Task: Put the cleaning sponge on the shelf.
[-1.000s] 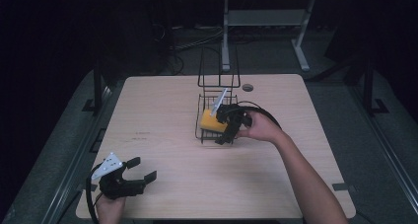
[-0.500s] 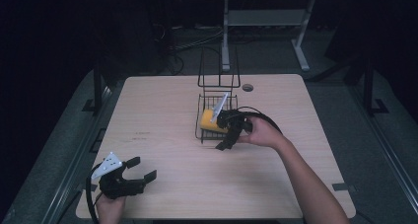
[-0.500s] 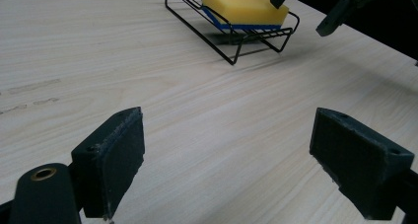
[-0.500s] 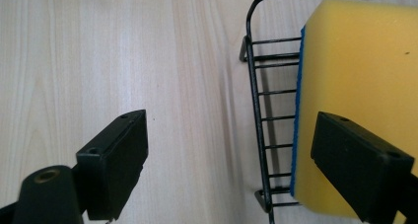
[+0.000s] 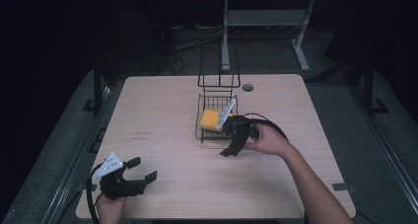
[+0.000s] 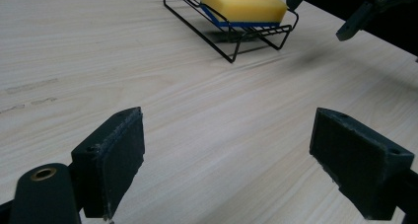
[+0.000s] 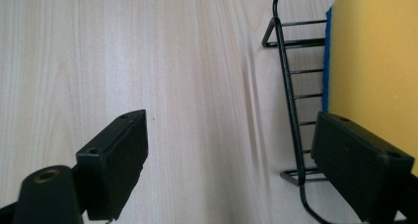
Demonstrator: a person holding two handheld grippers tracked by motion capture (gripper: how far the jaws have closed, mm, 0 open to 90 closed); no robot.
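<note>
Yellow sponge [image 5: 209, 119] sits in the black wire rack [image 5: 215, 135] at frame center, so the placing step looks done to me. Your right gripper [image 5: 235, 141] is just below-right of the rack, jaws wide apart, holding nothing. Your left gripper [image 5: 129, 180] rests at lower left on the table [image 5: 162, 110], also wide open and empty. Next, I'd say, pull the right hand clear without snagging the rack's wires.

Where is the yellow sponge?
In the high view the sponge lies in the black wire rack near the table's middle, just left of the right gripper.
</note>
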